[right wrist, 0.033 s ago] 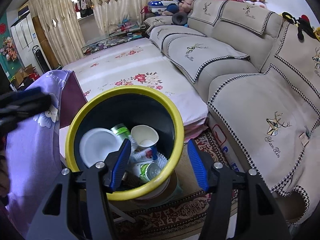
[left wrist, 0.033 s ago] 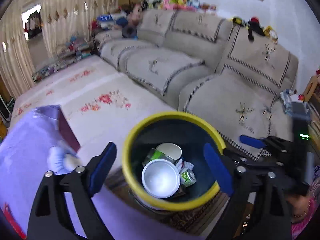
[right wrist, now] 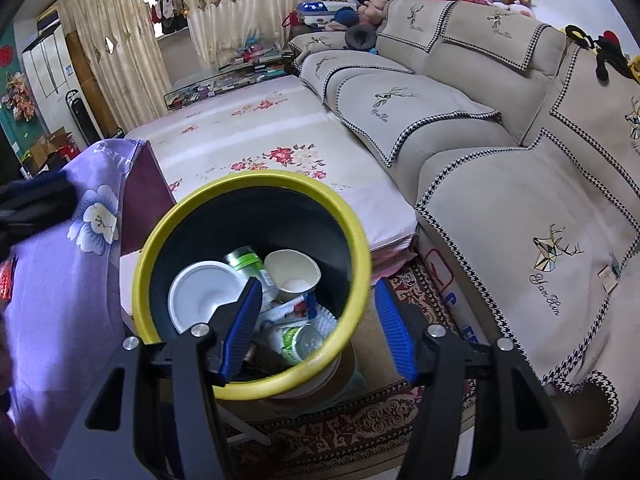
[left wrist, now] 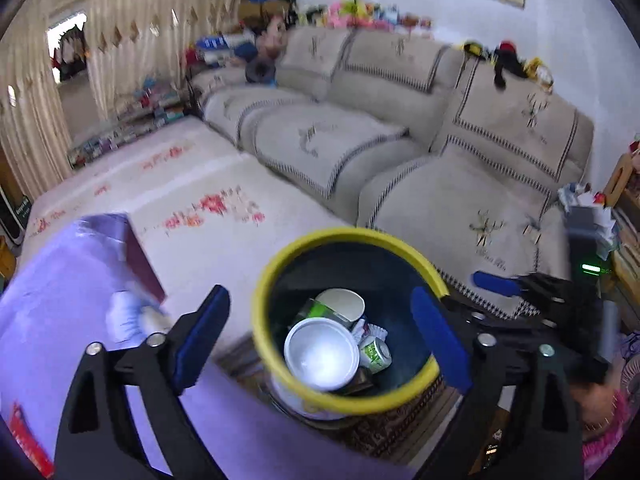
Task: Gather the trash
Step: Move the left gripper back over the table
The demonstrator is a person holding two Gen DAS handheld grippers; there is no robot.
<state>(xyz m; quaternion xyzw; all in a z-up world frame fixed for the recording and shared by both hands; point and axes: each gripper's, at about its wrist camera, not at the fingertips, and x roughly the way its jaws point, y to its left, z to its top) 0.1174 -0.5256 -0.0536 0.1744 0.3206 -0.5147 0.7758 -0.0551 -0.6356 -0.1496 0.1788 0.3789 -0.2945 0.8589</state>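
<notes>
A black bin with a yellow rim point(left wrist: 276, 268) point(right wrist: 360, 240) stands on the floor beside the sofa. It holds a white bowl point(left wrist: 320, 354) point(right wrist: 200, 294), a paper cup point(left wrist: 344, 304) point(right wrist: 294, 274), a green bottle point(right wrist: 250, 262) and small cartons. My left gripper point(left wrist: 320, 336) is open and empty above the bin. My right gripper point(right wrist: 318, 322) is open and empty over the bin's near rim; it also shows at the right of the left wrist view point(left wrist: 496, 284).
A beige sofa point(right wrist: 500, 168) runs along the right. A floral-covered low table point(right wrist: 248, 128) lies behind the bin. A purple floral cloth point(left wrist: 52, 304) point(right wrist: 64, 280) covers a surface at the left. A patterned rug point(right wrist: 340, 428) lies under the bin.
</notes>
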